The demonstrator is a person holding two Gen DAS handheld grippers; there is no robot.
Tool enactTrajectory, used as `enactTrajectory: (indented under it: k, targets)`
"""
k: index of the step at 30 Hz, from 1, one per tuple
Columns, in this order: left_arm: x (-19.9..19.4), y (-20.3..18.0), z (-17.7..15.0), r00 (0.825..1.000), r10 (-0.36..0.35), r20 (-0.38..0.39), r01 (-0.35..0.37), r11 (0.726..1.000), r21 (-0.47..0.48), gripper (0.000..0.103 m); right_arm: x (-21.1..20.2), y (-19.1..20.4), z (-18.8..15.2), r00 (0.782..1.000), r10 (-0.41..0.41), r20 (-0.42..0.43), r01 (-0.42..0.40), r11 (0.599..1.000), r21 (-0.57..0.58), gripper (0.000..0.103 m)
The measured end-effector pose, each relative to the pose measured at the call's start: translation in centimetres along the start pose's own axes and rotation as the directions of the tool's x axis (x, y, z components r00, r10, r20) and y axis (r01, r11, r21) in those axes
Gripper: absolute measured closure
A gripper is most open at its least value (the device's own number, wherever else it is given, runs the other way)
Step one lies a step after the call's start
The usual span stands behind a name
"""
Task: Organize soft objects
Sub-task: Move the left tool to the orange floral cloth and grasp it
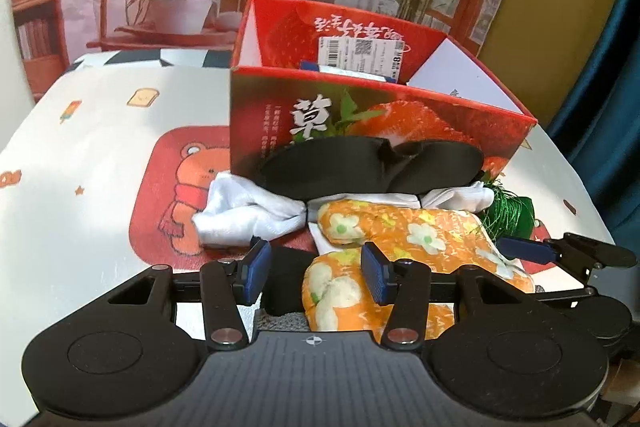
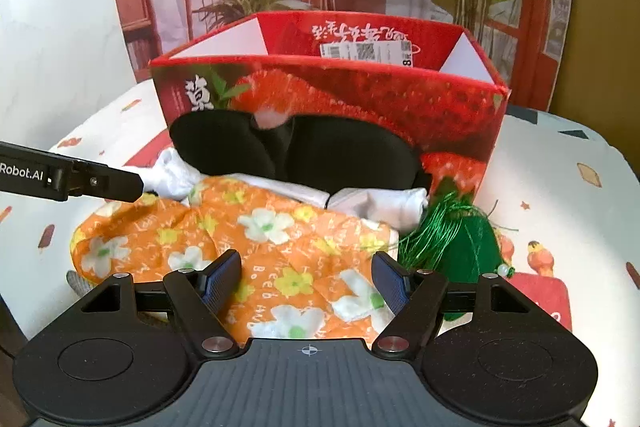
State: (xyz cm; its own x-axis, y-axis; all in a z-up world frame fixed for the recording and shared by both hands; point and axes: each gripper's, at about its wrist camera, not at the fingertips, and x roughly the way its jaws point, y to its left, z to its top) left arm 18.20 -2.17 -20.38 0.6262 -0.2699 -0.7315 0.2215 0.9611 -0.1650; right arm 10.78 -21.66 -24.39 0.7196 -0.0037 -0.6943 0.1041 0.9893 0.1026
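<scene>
Orange floral cloth (image 2: 280, 251) between spread right tongs (image 2: 308, 281), below box (image 2: 328, 95).

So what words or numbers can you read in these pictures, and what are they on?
"草": big white character on the front of the red strawberry box.
"Robot.AI": white print on the left gripper, seen from the right wrist camera.
"8": large digit on the white barcode sticker inside the box; the rest is too small.
Orange flowered cloth: faint letters, too blurred.
Upside-down white script on the box's back wall: unreadable.
</scene>
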Motion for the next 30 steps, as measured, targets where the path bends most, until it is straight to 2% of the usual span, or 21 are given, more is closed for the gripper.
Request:
enactTrajectory:
  k: [8, 17, 19, 30]
  targets:
    - [0.2, 0.5, -0.1, 1.0, -0.009, -0.019, 0.008, 0.999, -0.041, 0.051, 0.0, -0.4, -0.5, 1.0, 0.006, 0.0, -0.006, 0.999, 0.035, 0.033]
    - [0.9, -0.2, -0.8, 0.996, -0.07, -0.061, 0.069, 0.997, -0.017, 0.051, 0.0, -0.7, -0.7, 1.0, 0.013, -0.009, -0.013, 0.998, 0.062, 0.032]
    - [1.3, -0.3, -1.1, 0.994, -0.077, -0.081, 0.076, 0.997, -0.022, 0.051, -0.1, -0.9, -0.7, 1.0, 0.008, -0.014, -0.006, 0.997, 0.078, 0.028]
    - [2.4, 0.4, -1.8, 0.985, -0.128, -0.117, 0.12, 0.99, -0.067, 0.048, 1.3, -2.6, -1.2, 0.996, 0.057, -0.074, -0.038, 0.972, 0.23, 0.02]
